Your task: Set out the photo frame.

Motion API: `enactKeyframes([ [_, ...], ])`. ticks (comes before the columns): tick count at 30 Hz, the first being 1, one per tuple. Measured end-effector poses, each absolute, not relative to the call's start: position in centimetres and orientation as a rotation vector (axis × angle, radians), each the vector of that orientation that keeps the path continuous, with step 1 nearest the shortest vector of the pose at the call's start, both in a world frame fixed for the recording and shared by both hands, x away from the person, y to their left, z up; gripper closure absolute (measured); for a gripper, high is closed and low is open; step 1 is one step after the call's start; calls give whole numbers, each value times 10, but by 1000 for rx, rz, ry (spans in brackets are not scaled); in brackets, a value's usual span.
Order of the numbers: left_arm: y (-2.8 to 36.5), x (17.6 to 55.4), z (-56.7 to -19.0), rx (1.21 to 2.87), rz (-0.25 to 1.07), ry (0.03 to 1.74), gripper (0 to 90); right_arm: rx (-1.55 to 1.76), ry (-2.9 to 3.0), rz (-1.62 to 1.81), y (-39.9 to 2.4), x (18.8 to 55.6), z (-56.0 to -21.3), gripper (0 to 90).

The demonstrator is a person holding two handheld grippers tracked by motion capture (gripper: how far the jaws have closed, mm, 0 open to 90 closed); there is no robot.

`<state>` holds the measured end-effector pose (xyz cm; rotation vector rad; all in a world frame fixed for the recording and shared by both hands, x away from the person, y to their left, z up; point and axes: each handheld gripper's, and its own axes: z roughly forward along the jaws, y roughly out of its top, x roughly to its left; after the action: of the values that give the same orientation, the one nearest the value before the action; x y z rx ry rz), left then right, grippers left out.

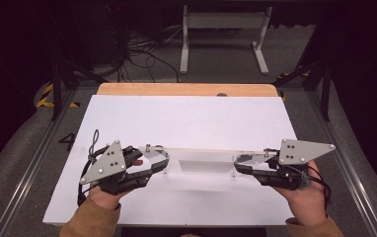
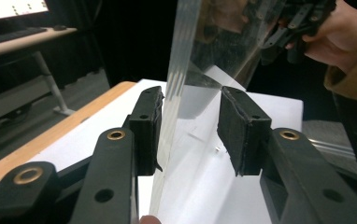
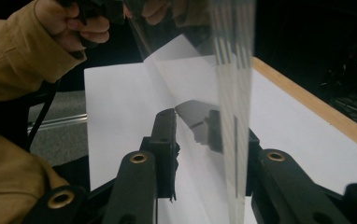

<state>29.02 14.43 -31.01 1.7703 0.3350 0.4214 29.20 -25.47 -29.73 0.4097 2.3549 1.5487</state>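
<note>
The table [image 1: 186,118], covered by a white sheet with a strip of bare wood along its far edge, carried the whole setup. Across its near half a clear acrylic panel [image 1: 201,157] stood on edge, running left to right between the two hands. The panel probably needed support at both ends because of its length and thin section; a single grasp would likely have let it twist or tip.

The left gripper [image 1: 149,165] met the panel's left end, and the right gripper [image 1: 245,165] met its right end, each held in one hand with its grey plate uppermost.

In the left gripper view, the jaws stood apart with the panel edge [image 2: 174,93] between them. The panel lay against or just beside the left-hand pad [image 2: 149,126], while a clear gap separated it from the other pad [image 2: 239,128]. This claw was therefore open and not clamping.

In the right gripper view, the panel edge [image 3: 235,93] passed between the jaws. Reflections hid the far pad, so whether this claw gripped the panel could not be told.
</note>
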Motion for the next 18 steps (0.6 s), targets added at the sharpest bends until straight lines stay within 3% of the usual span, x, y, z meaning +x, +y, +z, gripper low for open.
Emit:
enactKeyframes([
  [7, 140, 309, -327, 1811, 431, 401, 556, 470, 2259, 1618, -257, 306, -308, 615],
  [18, 136, 327, -344, 1823, 443, 438, 557, 514, 2204, 1628, -255, 324, -320, 599],
])
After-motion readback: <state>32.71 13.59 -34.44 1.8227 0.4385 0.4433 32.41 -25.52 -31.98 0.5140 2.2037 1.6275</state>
